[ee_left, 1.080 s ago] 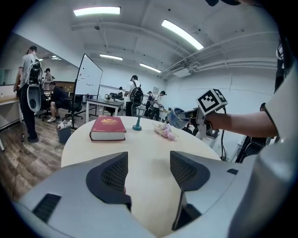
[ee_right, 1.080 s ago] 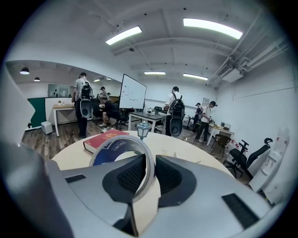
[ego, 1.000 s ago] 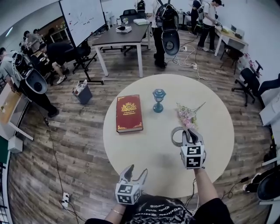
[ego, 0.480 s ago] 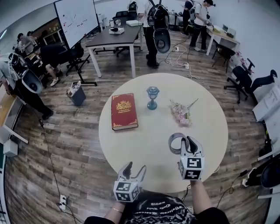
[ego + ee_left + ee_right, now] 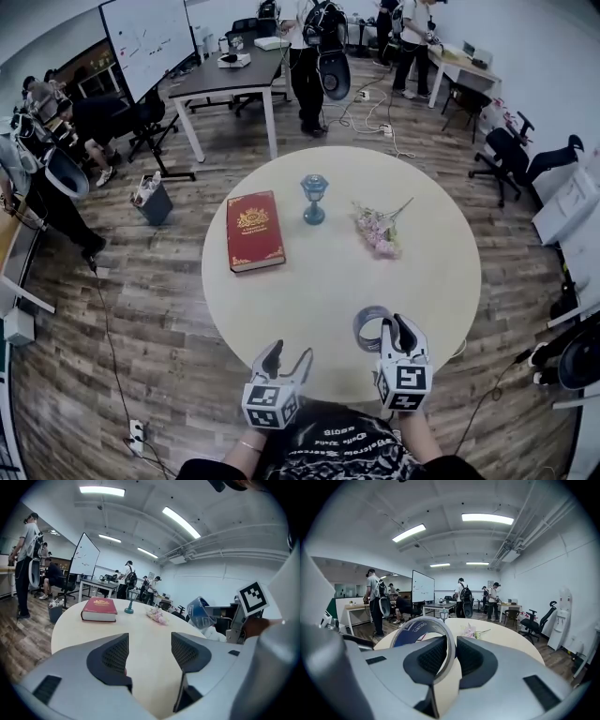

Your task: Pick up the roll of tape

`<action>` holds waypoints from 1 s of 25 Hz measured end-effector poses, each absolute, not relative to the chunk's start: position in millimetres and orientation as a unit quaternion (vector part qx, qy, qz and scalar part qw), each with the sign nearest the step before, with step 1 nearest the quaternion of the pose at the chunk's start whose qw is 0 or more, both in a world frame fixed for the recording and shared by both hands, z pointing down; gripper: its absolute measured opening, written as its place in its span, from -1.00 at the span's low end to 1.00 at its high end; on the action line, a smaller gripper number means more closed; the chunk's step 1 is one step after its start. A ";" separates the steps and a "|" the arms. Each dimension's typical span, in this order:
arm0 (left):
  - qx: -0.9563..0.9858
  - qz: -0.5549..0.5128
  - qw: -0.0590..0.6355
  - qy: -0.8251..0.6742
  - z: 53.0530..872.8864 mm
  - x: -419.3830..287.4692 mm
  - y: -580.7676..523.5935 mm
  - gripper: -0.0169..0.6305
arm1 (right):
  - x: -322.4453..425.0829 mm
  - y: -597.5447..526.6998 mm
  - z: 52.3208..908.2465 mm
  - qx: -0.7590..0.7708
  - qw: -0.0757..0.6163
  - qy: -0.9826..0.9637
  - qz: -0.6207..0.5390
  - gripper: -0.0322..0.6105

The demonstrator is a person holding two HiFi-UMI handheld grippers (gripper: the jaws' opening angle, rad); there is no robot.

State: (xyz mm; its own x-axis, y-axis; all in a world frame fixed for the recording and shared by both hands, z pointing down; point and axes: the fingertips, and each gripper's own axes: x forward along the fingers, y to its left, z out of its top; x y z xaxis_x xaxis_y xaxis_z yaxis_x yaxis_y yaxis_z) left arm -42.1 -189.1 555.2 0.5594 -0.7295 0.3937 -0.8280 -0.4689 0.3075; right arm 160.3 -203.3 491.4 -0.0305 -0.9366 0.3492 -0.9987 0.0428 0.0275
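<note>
Only right gripper view shows right claw (image 5: 451, 651) pinching tape roll (image 5: 416, 628), seemingly aloft.

Our right gripper (image 5: 394, 330) pinches the wall of the roll of tape (image 5: 410, 630), jaws nearly together. Our left gripper (image 5: 289, 356) is empty, jaws apart. Both point forward, slightly down; forearms seem tucked close.

The right gripper (image 5: 449, 656) pinches the roll of tape (image 5: 413, 629)
Its jaws squeeze the roll's wall, the roll on edge, blue inner face toward ten o'clock. Beyond, on the round table (image 5: 506, 641), pink flowers (image 5: 469, 631) lie at one o'clock, a small lantern-like ornament (image 5: 444, 615) at twelve.
</note>
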 end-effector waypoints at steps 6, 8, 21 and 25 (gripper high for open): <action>0.858 0.118 0.223 -0.448 551.7 -37.0 -188.6 0.00 | 147.5 -174.1 511.7 0.673 0.139 -0.713 0.135 -0.67; 0.861 0.121 0.216 -0.444 549.6 -34.6 -187.7 0.00 | 145.3 -166.2 518.3 0.673 0.141 -0.712 0.144 -0.67; 0.872 0.121 0.186 -0.436 541.6 -29.3 -188.9 -0.28 | 136.2 -158.9 526.4 0.666 0.146 -0.715 0.150 -0.67; 0.875 0.126 0.180 -0.431 541.4 -25.3 -187.6 -0.73 | 133.2 -157.7 529.2 0.663 0.151 -0.717 0.152 -0.67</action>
